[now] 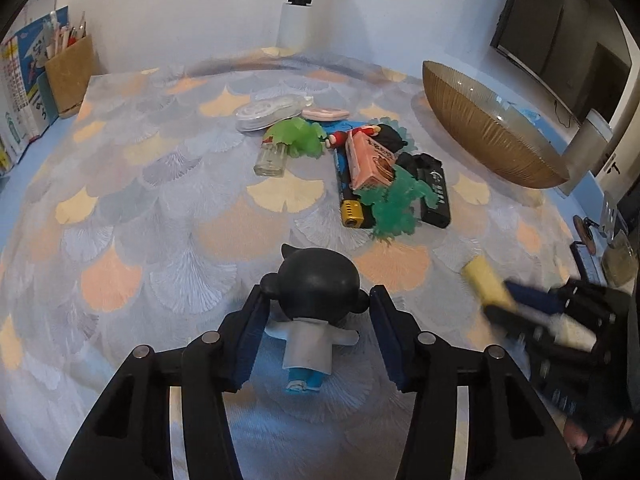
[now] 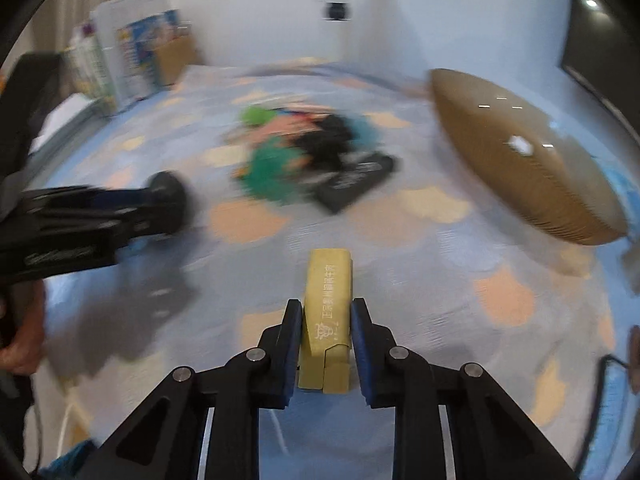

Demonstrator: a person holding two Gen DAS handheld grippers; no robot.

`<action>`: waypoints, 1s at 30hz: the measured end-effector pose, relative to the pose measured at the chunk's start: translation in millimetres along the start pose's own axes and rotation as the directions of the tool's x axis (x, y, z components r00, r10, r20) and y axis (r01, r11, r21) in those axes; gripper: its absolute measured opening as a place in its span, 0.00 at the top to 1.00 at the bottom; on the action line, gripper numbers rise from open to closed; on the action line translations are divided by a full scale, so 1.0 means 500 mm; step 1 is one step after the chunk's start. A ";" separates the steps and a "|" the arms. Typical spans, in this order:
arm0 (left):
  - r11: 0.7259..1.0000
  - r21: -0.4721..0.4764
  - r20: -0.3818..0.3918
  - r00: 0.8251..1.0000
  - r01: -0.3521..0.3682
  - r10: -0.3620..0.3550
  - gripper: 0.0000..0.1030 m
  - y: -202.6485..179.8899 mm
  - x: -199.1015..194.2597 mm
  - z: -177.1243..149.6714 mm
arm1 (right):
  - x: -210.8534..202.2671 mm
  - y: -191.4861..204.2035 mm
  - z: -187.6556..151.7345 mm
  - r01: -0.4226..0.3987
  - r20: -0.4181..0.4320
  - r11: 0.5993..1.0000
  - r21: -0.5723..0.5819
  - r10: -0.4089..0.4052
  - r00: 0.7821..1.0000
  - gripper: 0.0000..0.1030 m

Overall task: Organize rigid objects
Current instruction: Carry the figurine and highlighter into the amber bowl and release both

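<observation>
The left gripper (image 1: 318,312) stands spread around a small figurine (image 1: 316,304), its blue pads on either side of the round matte-black head; the left pad lies close against one ear, the right pad stands clear with a gap showing, so nothing is pinched. The figurine stands upright on the tablecloth (image 1: 160,208), with a pale smock and blue legs under that smooth dome. The right gripper (image 2: 325,346) is pressed onto a yellow box (image 2: 328,304), a slim cardboard block with printed characters along its face, gripped at its near end and jutting forward above the cloth; in the left wrist view the same box (image 1: 486,282) appears blurred at the right. The cloth is soft, printed with fan-shaped leaves in grey, peach and cream. Near its middle lies a loose pile: a black lighter (image 1: 434,192) with white lettering, a pink carton (image 1: 370,160), frilly translucent green plastic pieces (image 1: 394,204), a clear glass bottle (image 1: 272,158) and a clear plastic tape dispenser (image 1: 266,111). A wide ribbed amber bowl (image 1: 492,136) sits at the right far edge, well apart from the pile. Bare cloth stretches between the grippers and the pile, and broadly to the left, up to the books (image 1: 20,92) and a cardboard pen holder (image 1: 70,74) at the far left corner.
</observation>
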State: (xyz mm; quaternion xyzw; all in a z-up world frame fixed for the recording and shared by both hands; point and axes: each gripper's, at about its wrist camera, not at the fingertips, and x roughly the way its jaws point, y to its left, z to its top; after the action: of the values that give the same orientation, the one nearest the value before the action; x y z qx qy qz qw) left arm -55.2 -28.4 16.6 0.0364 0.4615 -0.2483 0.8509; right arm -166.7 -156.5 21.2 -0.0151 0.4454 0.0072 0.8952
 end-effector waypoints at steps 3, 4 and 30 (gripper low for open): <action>1.000 -0.001 0.032 0.999 0.010 -0.010 0.53 -0.011 -0.023 0.003 | -0.012 0.027 -0.009 -0.055 0.011 0.998 -0.018 0.055 0.998 0.77; 1.000 0.002 0.042 0.999 0.009 -0.009 0.53 -0.017 -0.030 0.007 | -0.019 0.031 -0.006 -0.063 0.020 0.998 -0.017 0.063 0.998 0.77; 0.957 0.089 0.070 0.957 0.277 -0.283 0.53 -0.336 0.109 0.310 | -0.144 -0.426 0.139 0.147 0.082 0.885 0.441 -0.203 0.976 0.77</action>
State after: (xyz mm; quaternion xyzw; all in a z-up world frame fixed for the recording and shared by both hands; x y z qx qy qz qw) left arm 11.7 -241.4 89.2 -0.0064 0.4166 -0.3852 0.8234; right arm -148.8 -366.9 124.9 0.1439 0.3755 -0.1718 0.8993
